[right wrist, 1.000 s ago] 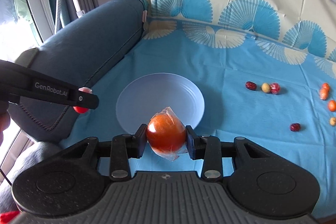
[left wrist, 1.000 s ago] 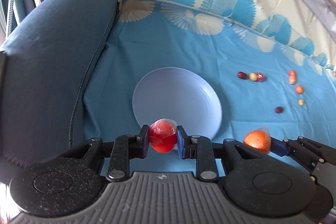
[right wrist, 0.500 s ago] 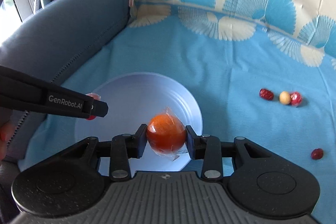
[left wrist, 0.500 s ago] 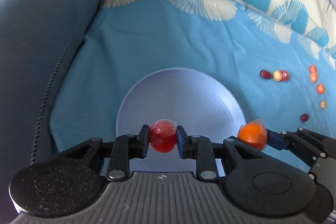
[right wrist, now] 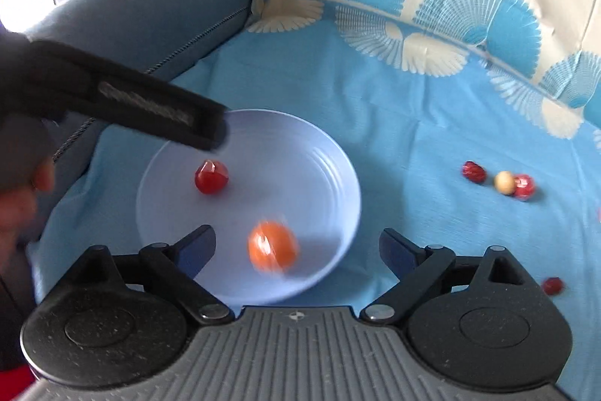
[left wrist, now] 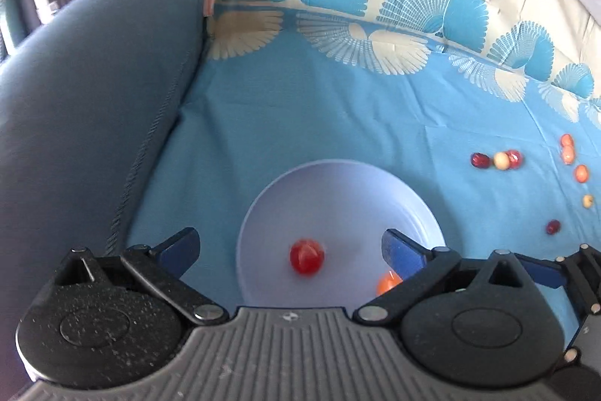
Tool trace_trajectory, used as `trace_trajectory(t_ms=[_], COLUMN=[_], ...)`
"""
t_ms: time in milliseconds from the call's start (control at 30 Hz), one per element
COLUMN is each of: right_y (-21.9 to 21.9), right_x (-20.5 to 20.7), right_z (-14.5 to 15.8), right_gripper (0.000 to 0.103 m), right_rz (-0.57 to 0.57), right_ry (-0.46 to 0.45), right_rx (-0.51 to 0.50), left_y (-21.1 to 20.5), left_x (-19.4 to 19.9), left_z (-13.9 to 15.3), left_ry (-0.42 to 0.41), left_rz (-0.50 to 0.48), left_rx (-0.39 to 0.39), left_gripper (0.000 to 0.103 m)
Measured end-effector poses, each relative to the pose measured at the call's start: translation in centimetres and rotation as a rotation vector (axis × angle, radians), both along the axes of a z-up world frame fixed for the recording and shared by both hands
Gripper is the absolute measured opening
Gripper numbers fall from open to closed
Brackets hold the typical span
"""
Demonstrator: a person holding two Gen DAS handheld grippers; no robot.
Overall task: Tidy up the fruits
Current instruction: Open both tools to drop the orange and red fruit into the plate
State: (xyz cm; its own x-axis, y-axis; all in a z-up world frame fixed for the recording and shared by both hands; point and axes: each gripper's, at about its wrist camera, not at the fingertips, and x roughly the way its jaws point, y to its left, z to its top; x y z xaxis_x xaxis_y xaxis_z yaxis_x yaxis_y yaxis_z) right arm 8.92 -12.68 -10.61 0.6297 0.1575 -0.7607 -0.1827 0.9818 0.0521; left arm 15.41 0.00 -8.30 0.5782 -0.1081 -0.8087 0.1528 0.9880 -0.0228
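Both tools, left [left wrist: 289, 247] and right [right wrist: 296, 247], hung spread and empty above the pale lilac round plate [right wrist: 330, 156], where the wrapped red fruit [right wrist: 211, 176] and blurred orange fruit [right wrist: 273, 247] lay. Next, probably, fetching the small scattered fruits [right wrist: 505, 182] from the blue patterned sheet [right wrist: 413, 123].

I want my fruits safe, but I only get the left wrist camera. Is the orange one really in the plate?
Observer: Yes. The right wrist view shows the whole orange fruit inside the plate, near its front rim, blurred.
Operator: Is the right gripper holding anything?
Observer: No. The right gripper is wide open and grips nothing.
Operator: Is the red one touching the orange one?
Observer: No. The red fruit lies apart, with bare plate between them.
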Motion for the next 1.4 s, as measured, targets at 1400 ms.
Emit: trace_trajectory(t_ms=[1400], right_y=[-0.5], right_x=[-21.9], right_z=[12.1], right_gripper=[0.102], right_rz=[-0.122], right_ry=[-0.185], right_rx=[0.133], left_y=[2.5], left_x=[-22.8], left_z=[10.9], left_ry=[-0.157], left_rz=[0.034], left_rx=[0.009], left_gripper=[0.103])
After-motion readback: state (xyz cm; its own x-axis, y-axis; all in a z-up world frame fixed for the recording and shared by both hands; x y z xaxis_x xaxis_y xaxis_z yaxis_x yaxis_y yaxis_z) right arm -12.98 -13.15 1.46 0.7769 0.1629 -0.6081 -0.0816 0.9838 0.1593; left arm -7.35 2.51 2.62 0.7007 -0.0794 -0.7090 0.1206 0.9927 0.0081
